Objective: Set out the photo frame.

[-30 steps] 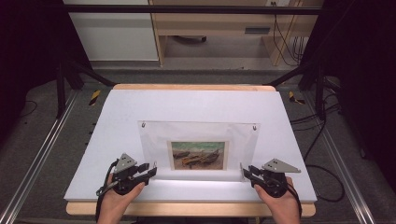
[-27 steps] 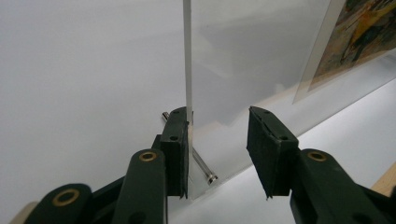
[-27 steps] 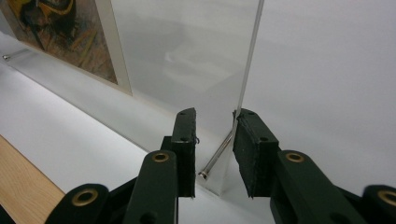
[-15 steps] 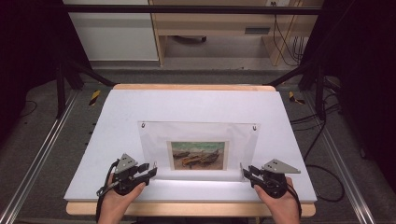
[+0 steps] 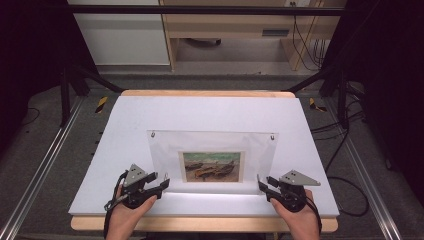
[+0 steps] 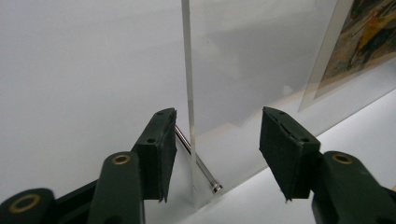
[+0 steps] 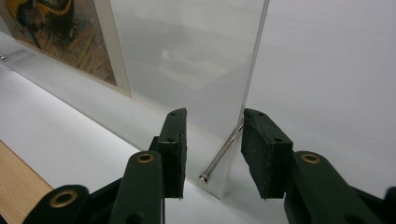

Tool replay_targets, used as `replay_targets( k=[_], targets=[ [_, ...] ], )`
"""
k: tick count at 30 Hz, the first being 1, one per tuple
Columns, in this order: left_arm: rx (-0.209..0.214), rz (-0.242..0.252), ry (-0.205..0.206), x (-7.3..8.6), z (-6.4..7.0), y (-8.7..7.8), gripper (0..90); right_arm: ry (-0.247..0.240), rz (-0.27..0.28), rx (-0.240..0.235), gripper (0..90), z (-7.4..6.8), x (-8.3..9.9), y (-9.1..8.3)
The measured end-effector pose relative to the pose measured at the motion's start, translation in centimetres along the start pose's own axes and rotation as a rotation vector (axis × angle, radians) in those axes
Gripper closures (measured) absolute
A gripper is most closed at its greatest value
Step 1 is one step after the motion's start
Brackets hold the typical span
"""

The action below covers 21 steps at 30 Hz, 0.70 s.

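So there's this clear acrylic frame standing upright in the middle of the table, closer to the near edge than the far one. It's a flat, glossy, see-through rectangle with a small painted print of boats sandwiched inside, cream border around it. Two little metal studs sit in the top corners, and a thin shiny metal pin pokes through the bottom corner on the left side, with another metal pin at the bottom right corner.

The left gripper sits at the frame's lower left corner, jaws spread fairly wide, one on either side of the acrylic edge. From the left gripper view, the left-hand pad looks right up against the pin and the other pad is well clear of the sheet. The pads are matte black, blocky, rubbery-looking.

The right gripper mirrors it at the lower right corner, jaws also apart and straddling the edge, a narrower gap than the left one; neither pad is clearly touching the sheet.

All this rests on a smooth white sheet covering a pale wooden table. Grey floor and aluminium rails run along both sides.
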<state>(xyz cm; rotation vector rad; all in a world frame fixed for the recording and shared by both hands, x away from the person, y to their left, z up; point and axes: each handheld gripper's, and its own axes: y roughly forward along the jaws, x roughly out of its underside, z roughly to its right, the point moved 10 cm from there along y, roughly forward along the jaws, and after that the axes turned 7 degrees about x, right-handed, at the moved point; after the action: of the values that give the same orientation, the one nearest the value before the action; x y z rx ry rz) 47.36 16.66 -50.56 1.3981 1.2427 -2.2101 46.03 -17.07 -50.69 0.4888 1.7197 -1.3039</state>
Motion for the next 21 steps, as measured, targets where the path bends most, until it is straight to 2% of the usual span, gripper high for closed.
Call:
replay_targets(
  k=[6,12,21],
  targets=[
    [-0.001,0.013,0.010,-0.2,0.1,0.1,35.5,-0.001,0.009,0.011,49.4,0.1,-0.2,0.1],
    [-0.003,0.027,0.018,-0.5,0.3,0.1,24.8,-0.016,0.028,0.033,31.6,0.1,-0.6,0.2],
    [0.008,0.043,0.019,-0.8,0.5,0.3,10.9,-0.047,0.060,0.047,16.3,-0.1,-1.2,0.3]
  ],
)
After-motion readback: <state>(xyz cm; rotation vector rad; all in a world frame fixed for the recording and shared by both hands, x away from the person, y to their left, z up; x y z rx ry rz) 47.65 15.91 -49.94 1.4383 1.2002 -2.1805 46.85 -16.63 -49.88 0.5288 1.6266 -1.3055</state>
